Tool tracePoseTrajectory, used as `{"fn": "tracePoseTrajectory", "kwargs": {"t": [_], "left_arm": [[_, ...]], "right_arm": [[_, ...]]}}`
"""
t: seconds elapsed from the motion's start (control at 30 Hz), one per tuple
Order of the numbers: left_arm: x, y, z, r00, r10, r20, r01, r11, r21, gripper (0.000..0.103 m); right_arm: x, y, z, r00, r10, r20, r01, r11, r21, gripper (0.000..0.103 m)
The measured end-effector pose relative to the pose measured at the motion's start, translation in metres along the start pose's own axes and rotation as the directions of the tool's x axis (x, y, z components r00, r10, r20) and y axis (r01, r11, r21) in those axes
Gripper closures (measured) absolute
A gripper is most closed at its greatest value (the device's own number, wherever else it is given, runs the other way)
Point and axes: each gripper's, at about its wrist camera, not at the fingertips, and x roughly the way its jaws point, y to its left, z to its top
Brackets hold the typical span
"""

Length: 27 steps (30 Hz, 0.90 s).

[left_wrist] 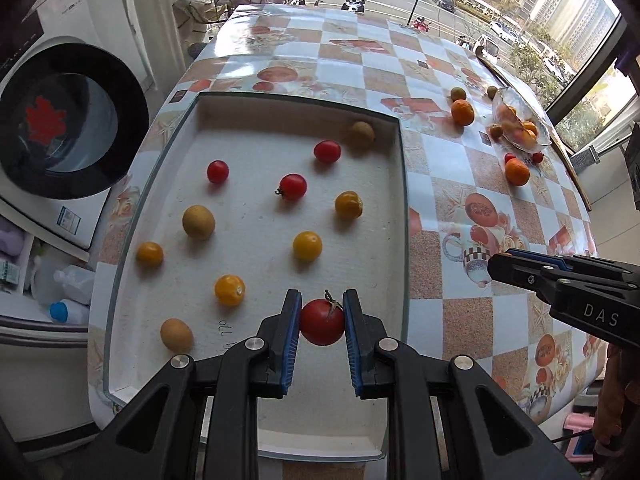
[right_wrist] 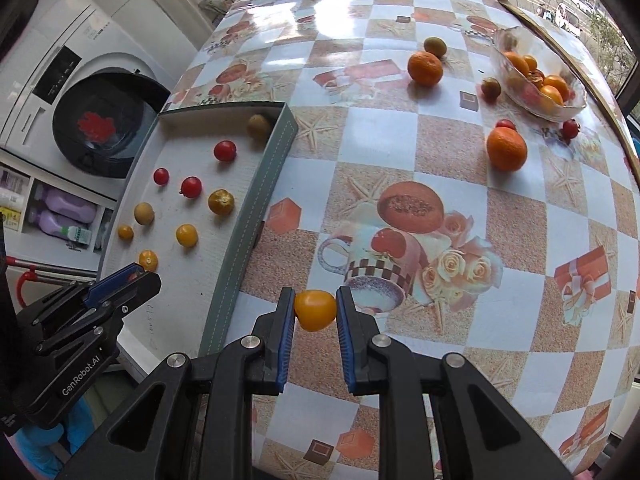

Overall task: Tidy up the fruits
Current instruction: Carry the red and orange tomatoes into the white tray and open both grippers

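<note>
The left gripper (left_wrist: 322, 322) holds a red tomato (left_wrist: 322, 322). Its jaws are pressed on both sides of the tomato, up above the near end of the white tray (left_wrist: 394, 216).

The tray is the big landmark here. It sits on the checked surface (right_wrist: 400, 152), at the side next to the washing machine (left_wrist: 60, 120). Inside the tray lie three small red tomatoes, like the one in the middle (left_wrist: 293, 187). There are also yellow tomatoes, like one (left_wrist: 307, 246) near the middle, and a few brown round fruits, like one (left_wrist: 199, 222) by the tray's washing-machine side.

The right gripper (right_wrist: 315, 310) holds a yellow tomato (right_wrist: 315, 310). Its jaws squeeze it from both sides. It hangs over the surface just outside the tray's green edge.

Far from the tray, on the window side, stands a glass bowl (right_wrist: 560, 114) with orange fruits in it. Two oranges, one being (right_wrist: 506, 149), lie on the surface between the tray and the bowl. A few small red and brown fruits lie near the bowl too.
</note>
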Motion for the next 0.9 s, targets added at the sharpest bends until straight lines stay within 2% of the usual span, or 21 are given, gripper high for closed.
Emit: {"fn": "tracePoseTrajectory", "kwargs": {"t": [0.47, 0.9], "left_arm": [[0.015, 0.047, -0.027, 0.998, 0.055, -0.039, -0.059, 0.991, -0.123, 0.080], [0.032, 0.051, -0.032, 0.993, 0.101, -0.059, -0.107, 0.988, -0.109, 0.080]], "right_arm": [[0.029, 0.075, 0.020, 0.996, 0.066, -0.060, -0.076, 0.982, -0.174, 0.081], [0.056, 0.096, 0.028, 0.993, 0.043, -0.114, -0.070, 0.967, -0.246, 0.081]]}}
